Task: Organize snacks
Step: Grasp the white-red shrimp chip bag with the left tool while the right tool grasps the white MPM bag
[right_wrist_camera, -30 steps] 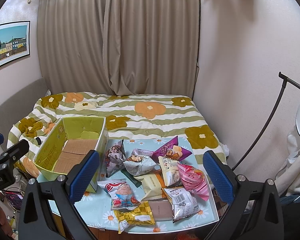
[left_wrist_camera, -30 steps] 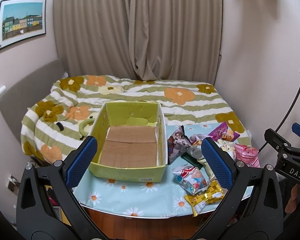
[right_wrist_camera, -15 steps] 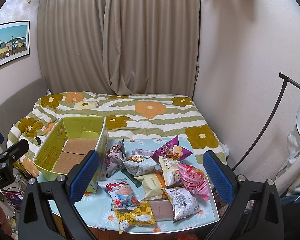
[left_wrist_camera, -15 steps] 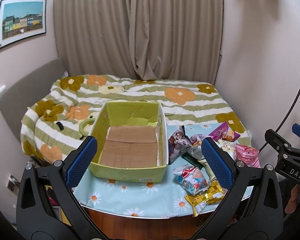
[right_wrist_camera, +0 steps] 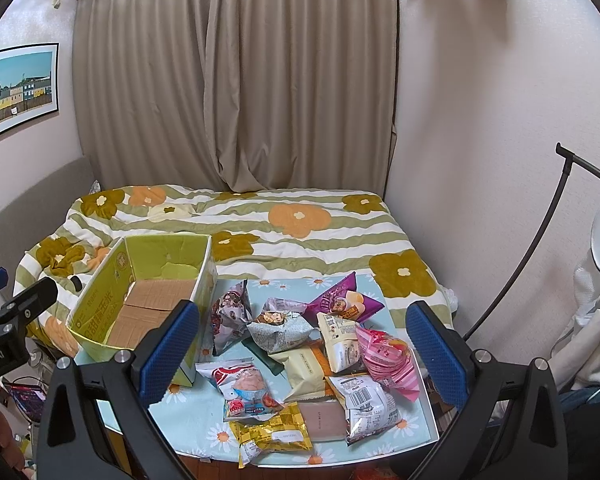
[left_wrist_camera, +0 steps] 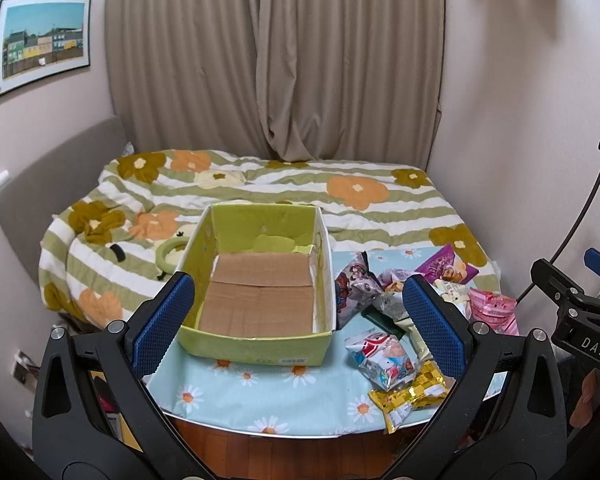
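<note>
An empty green cardboard box [left_wrist_camera: 256, 344] [right_wrist_camera: 100, 316] sits on the left of a small table with a daisy cloth [left_wrist_camera: 260, 396] [right_wrist_camera: 188, 404]. A pile of several snack packets lies to its right: a red-white packet [right_wrist_camera: 246, 390] [left_wrist_camera: 384, 358], a gold packet [right_wrist_camera: 274, 432] [left_wrist_camera: 410, 394], a pink packet [right_wrist_camera: 386, 358], a purple packet [right_wrist_camera: 340, 300], a barcode packet [right_wrist_camera: 366, 404]. My left gripper [left_wrist_camera: 300, 324] is open and empty, above the table's front, facing the box. My right gripper [right_wrist_camera: 304, 348] is open and empty, above the snack pile.
A bed with a flowered striped quilt [left_wrist_camera: 284, 192] lies behind the table, with curtains [left_wrist_camera: 276, 60] beyond. A black lamp stand [right_wrist_camera: 540, 240] leans at the right wall. The table's front edge [right_wrist_camera: 308, 465] is close below me.
</note>
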A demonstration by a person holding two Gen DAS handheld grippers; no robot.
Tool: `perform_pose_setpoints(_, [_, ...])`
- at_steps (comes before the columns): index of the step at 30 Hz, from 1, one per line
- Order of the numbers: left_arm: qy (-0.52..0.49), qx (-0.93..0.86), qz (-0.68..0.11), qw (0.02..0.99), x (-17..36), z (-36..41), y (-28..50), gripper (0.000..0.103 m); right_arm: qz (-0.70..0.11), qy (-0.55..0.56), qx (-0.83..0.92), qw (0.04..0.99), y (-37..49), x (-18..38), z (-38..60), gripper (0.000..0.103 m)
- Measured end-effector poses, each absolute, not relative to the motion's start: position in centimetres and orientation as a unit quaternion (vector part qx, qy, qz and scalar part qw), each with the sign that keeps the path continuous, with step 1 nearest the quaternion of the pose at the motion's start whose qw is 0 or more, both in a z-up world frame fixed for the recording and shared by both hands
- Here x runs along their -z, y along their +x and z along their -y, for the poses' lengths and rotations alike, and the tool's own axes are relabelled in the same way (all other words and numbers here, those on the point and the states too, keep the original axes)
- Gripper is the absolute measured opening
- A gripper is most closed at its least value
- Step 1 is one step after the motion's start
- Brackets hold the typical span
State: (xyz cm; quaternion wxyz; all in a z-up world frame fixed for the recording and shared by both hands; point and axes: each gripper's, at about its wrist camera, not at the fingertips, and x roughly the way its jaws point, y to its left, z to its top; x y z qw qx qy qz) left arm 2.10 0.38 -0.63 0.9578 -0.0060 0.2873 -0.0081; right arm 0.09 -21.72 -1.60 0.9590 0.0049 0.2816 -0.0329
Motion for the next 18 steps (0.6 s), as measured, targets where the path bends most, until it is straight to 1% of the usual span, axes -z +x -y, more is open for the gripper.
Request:
perform_pose_setpoints(5, [-0.01,0.037,-0.315,0.948,1.1,-0.2,3.4,0.103,-0.286,0.011,0.039,0.957,0.0,1.3,22.7,0.103])
perform_pose_setpoints(10, [-0.002,0.078,-0.358,0.931,4.0,1.4,4.4,0.103,-0.303,0.016,0.055,0.951,-0.6,2.8,24.9,0.103])
perform_pose_setpoints(18, [-0.017,0.083,-0.426,0.901,10.6,6.0,5.9,0.103,-0.364,0.032,0.068,0.928,-1.0,8.8,30.4,0.103])
